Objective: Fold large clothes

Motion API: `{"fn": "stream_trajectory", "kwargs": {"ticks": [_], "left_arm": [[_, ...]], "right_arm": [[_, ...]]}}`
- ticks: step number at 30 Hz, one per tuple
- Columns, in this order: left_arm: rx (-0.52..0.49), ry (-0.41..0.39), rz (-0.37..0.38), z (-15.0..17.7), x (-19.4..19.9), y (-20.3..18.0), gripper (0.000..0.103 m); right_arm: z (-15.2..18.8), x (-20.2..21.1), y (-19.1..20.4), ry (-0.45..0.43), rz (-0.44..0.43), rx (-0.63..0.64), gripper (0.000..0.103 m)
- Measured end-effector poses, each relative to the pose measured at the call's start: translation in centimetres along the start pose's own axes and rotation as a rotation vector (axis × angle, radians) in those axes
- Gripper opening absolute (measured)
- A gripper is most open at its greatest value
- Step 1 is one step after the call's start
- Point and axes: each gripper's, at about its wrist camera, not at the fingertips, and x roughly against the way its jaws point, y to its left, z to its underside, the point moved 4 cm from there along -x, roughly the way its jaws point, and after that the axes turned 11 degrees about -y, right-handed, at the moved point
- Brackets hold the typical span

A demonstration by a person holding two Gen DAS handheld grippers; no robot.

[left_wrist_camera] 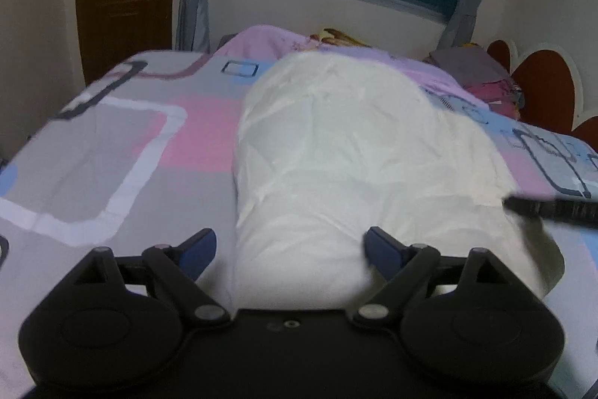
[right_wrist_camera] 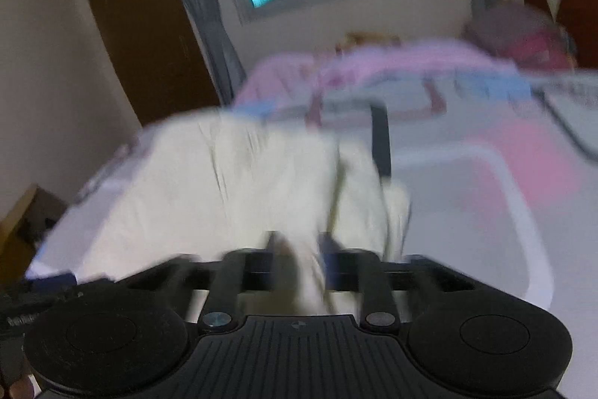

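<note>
The large cream-white crumpled fabric garment (left_wrist_camera: 355, 152) lies lengthwise on the bed's grey, pink and blue patterned sheet (left_wrist_camera: 112, 152). Left gripper (left_wrist_camera: 290, 249): jaws spread wide, holding nothing, straddling the garment's near left edge, probably placed to take that edge. Right gripper (right_wrist_camera: 301, 249): jaws nearly closed, pinching a fold of the garment's near right corner, likely for lifting it. Right view blurred.

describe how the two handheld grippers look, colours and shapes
Both are matte black plastic. The left gripper has two round side housings, scissor-like links with silver pivot pins, and dark blue finger pads. The right gripper matches, with a ribbed centre plate.
</note>
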Motion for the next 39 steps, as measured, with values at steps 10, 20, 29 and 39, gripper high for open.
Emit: {"fn": "stream_trajectory", "kwargs": {"ticks": [10,20,29,39], "left_arm": [[0.044,0.06,-0.003,0.0,-1.1,0.2,0.095],[0.047,0.033,-0.065,-1.3,2.5,-0.8,0.103],[0.022,-0.007,-0.125,-0.4,9.6,-3.5,0.103],[0.034,-0.082,-0.171,2.7,21.1,-6.7,0.103]], "right_arm": [[3.5,-2.2,-0.8,0.073,0.039,0.041,0.02],[1.6,3.5,0.9,0.032,0.037,0.084,0.054],[2.3,10.9,1.0,0.021,0.006,0.119,0.058],[4.3,26.5,2.9,-0.119,-0.073,0.238,0.09]]}}
